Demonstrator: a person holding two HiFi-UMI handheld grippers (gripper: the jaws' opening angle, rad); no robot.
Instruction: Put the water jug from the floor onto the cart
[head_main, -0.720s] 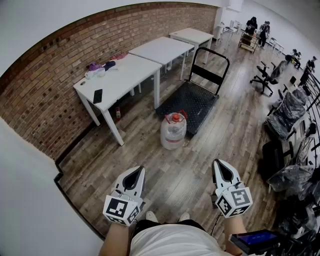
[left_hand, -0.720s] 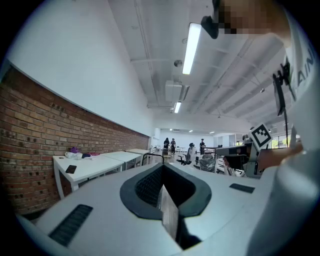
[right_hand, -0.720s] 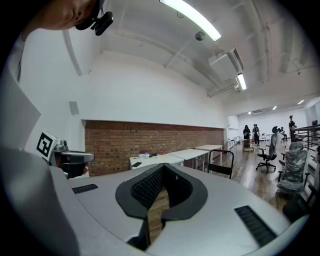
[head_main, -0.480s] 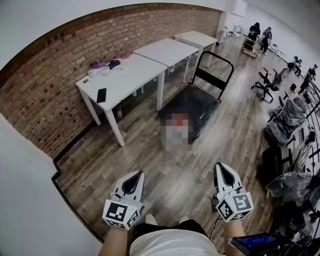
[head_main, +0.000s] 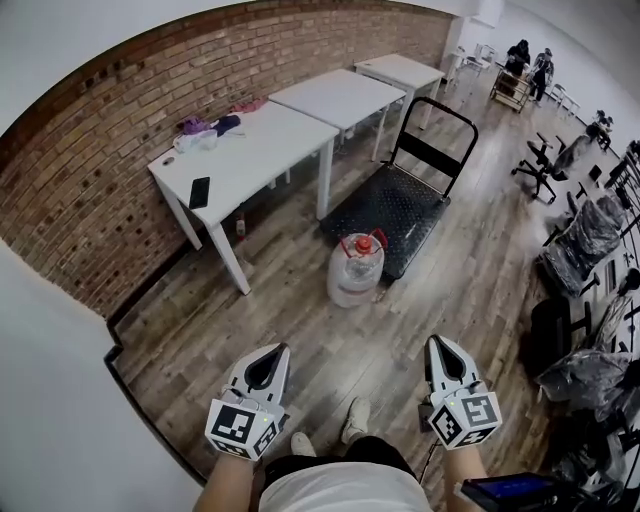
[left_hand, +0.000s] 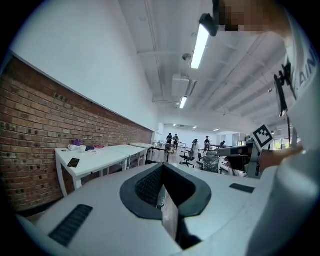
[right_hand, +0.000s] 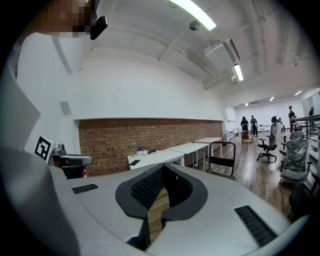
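The clear, red-capped water jug (head_main: 356, 270) stands by the cart (head_main: 388, 208) edge, ahead of the closed, empty left tongs (head_main: 271, 350) and right tongs (head_main: 440, 343). Bare floor (head_main: 345, 352) lies between.

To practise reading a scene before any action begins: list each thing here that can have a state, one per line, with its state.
water jug: upright on the floor, red cap on, not held
cart: deck bare, handle upright
left gripper: shut, empty
right gripper: shut, empty
phone: flat on the white table, screen dark
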